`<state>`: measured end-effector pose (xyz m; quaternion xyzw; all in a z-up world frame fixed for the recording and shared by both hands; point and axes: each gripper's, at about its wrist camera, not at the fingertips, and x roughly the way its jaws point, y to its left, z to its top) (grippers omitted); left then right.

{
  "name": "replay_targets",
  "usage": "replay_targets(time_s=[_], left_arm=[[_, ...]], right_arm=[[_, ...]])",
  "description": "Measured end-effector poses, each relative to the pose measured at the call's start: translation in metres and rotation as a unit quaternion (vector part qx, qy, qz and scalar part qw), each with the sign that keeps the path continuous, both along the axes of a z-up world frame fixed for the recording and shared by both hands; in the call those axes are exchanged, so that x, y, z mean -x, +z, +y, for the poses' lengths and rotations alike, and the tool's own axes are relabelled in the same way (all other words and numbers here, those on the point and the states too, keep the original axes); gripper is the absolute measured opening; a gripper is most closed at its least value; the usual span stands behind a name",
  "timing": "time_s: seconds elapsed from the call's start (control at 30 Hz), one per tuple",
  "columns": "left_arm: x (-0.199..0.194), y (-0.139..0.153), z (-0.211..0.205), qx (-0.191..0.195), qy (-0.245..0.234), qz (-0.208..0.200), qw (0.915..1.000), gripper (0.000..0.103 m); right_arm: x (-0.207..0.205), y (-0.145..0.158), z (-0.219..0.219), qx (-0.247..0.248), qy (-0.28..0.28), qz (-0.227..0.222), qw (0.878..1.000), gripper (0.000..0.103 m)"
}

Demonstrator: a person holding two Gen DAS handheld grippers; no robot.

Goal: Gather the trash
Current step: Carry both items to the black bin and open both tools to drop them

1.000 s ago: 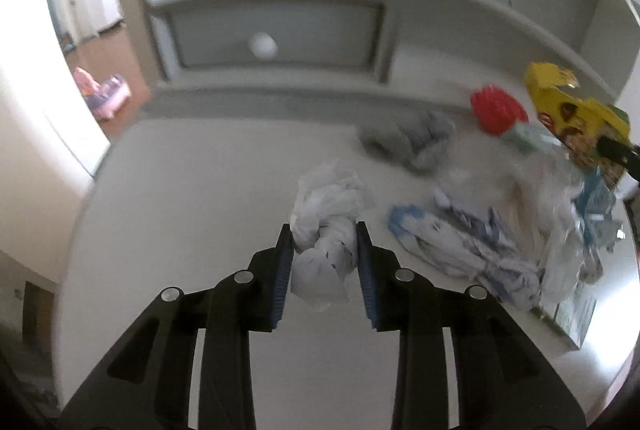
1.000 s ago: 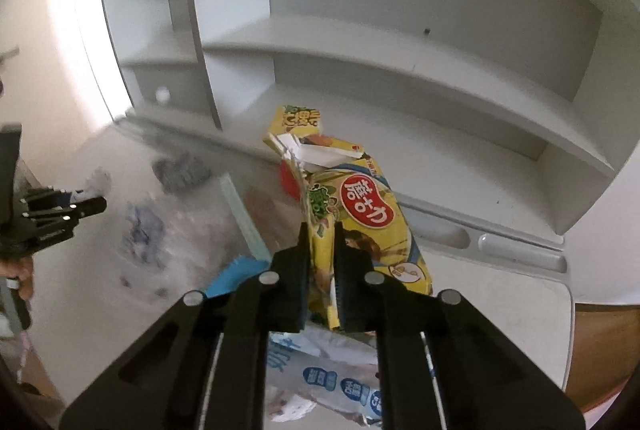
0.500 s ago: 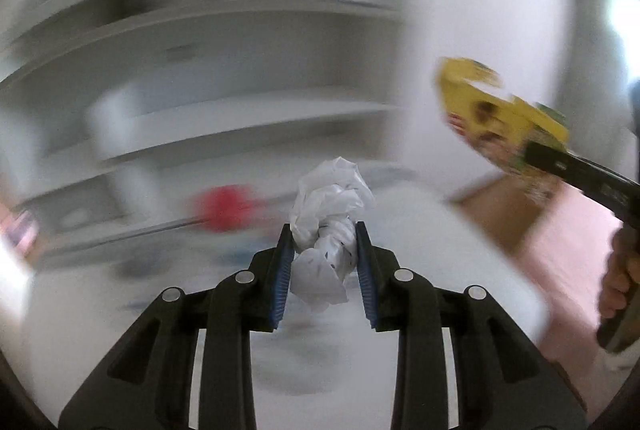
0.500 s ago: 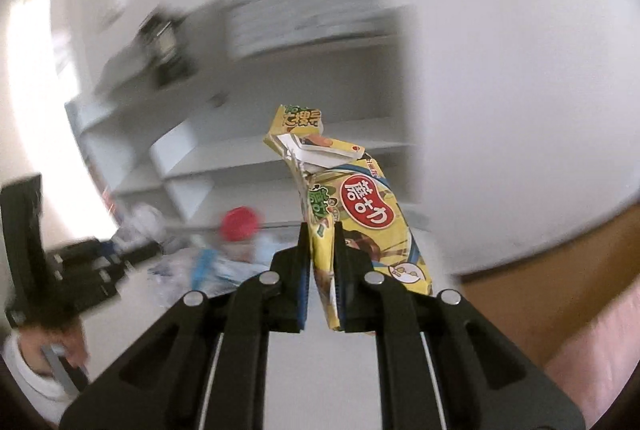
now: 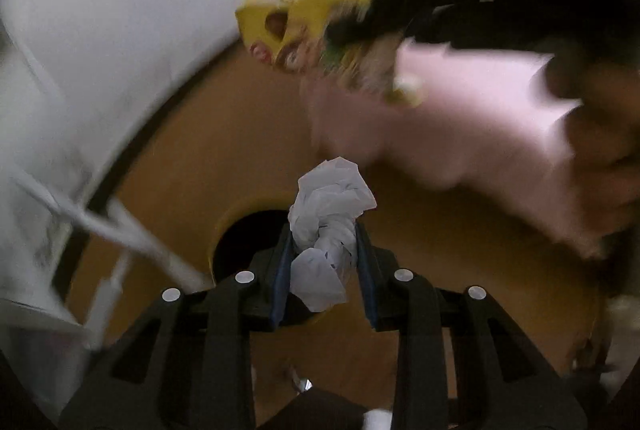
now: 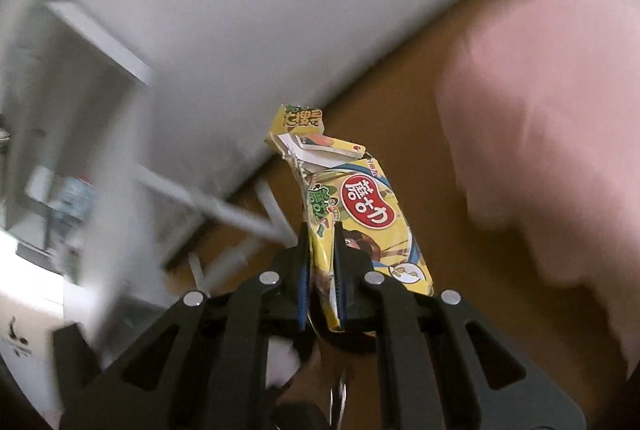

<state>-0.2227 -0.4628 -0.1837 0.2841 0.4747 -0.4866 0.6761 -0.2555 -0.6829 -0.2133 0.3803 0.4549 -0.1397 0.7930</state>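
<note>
The left claw [image 5: 322,262] is matt black plastic with blue rubbery pads and shiny metal rivets. It pinches a crumpled white plastic wad [image 5: 330,230], thin and creased. The yellow snack packet [image 6: 360,222] is glossy printed film. The floor [image 5: 240,133] looks smooth brown wood.

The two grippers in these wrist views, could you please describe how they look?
Both the left gripper and right gripper are matte black, with angular, cut-out linkage arms joined by round silver pins. Each finger carries a blue pad on its inner face. No cables or markings show.
</note>
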Motion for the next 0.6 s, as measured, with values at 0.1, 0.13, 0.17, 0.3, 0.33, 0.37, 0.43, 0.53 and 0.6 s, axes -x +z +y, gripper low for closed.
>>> replay_targets(time_s=[0.1, 0.13, 0.17, 0.3, 0.33, 0.37, 0.43, 0.53, 0.6], left_arm=[[-0.029, -0.091, -0.012, -0.090, 0.034, 0.036, 0.9947, 0.029], [-0.033, -0.110, -0.011, -0.109, 0.047, 0.041, 0.9921, 0.029], [-0.043, -0.121, -0.003, -0.123, 0.054, 0.042, 0.9900, 0.029], [-0.075, -0.162, 0.000, -0.163, 0.074, 0.062, 0.9818, 0.029], [-0.072, -0.160, 0.003, -0.162, 0.079, 0.069, 0.9811, 0.029], [-0.070, -0.159, 0.004, -0.162, 0.083, 0.075, 0.9804, 0.029], [-0.070, -0.160, 0.003, -0.159, 0.089, 0.091, 0.9791, 0.029], [-0.065, -0.160, -0.001, -0.156, 0.084, 0.096, 0.9796, 0.030], [-0.068, -0.165, -0.002, -0.150, 0.081, 0.117, 0.9784, 0.047]], right_arm=[[-0.014, -0.099, 0.009, -0.060, 0.011, 0.090, 0.994, 0.011], [-0.015, -0.121, 0.012, -0.078, 0.010, 0.106, 0.991, 0.011], [-0.017, -0.145, 0.015, -0.101, 0.011, 0.126, 0.987, 0.011], [-0.029, -0.196, 0.027, -0.137, 0.020, 0.177, 0.974, 0.011], [-0.026, -0.201, 0.026, -0.143, 0.018, 0.176, 0.974, 0.011], [-0.028, -0.203, 0.027, -0.149, 0.017, 0.176, 0.973, 0.011], [-0.031, -0.211, 0.027, -0.161, 0.015, 0.178, 0.971, 0.011], [-0.023, -0.224, 0.009, -0.180, 0.012, 0.165, 0.970, 0.011], [-0.025, -0.223, 0.007, -0.182, 0.021, 0.162, 0.970, 0.018]])
